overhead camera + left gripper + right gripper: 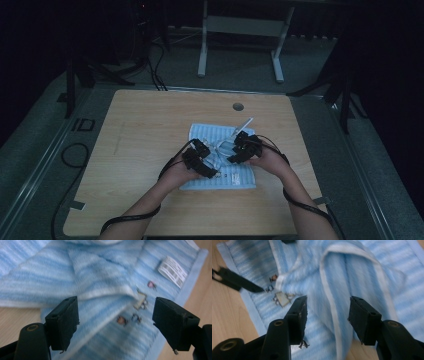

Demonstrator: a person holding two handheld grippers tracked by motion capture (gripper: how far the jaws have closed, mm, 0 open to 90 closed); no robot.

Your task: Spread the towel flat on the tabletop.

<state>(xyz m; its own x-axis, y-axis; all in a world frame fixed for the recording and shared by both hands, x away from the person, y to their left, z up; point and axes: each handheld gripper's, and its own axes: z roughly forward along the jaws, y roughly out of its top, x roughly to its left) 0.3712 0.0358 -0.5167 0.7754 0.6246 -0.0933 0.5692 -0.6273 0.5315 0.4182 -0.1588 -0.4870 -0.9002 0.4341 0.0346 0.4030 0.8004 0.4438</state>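
A light-blue striped towel [202,134] lies in the middle of the wooden table [140,125], with a folded, bunched flap on top. My left gripper [200,159] hovers over its left part; in the left gripper view its jaws stand open above the towel [105,280], near a white label [173,271] and small embroidered marks [136,315]. My right gripper [243,147] is over the towel's right part. Its jaws are open around a white-edged fold [337,290] of the towel, not closed on it.
A round hole [238,106] sits in the table near its far edge. A white stand [240,30] rises beyond the table on the floor. Black cables [75,165] trail off the left side. Bare wood surrounds the towel on all sides.
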